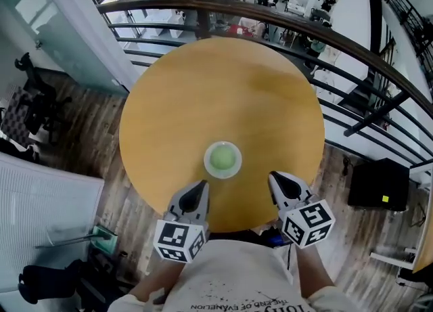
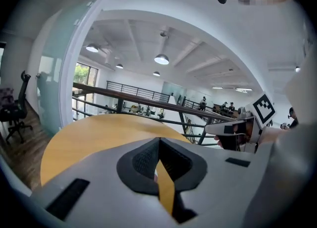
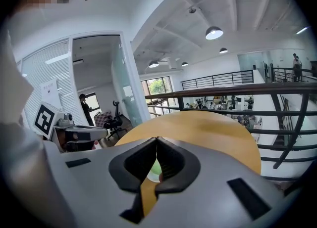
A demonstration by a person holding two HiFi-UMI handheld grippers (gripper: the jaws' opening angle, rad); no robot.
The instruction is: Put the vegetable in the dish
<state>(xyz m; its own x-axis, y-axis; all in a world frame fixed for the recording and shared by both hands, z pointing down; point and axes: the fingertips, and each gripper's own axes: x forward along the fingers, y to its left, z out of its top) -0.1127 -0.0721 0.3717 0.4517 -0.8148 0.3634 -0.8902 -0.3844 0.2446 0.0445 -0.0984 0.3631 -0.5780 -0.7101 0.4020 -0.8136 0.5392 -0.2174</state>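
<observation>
A small white dish (image 1: 222, 160) stands on the near part of the round wooden table (image 1: 203, 87), with a pale green vegetable (image 1: 222, 158) lying in it. My left gripper (image 1: 201, 186) hovers just below and left of the dish, shut with nothing between its jaws. To the dish's lower right is my right gripper (image 1: 273, 177), also shut and empty. In the right gripper view the vegetable (image 3: 154, 169) shows as a green patch through the gap behind the closed tips of the right gripper (image 3: 157, 139). The left gripper view shows the left gripper (image 2: 158, 140) with its jaws meeting over the table (image 2: 89, 138).
A dark metal railing (image 1: 338, 40) curves round the far side of the table, with a lower floor of desks and people beyond. A black box (image 1: 379, 183) sits on the wooden floor at right, and office chairs (image 1: 30, 94) at left.
</observation>
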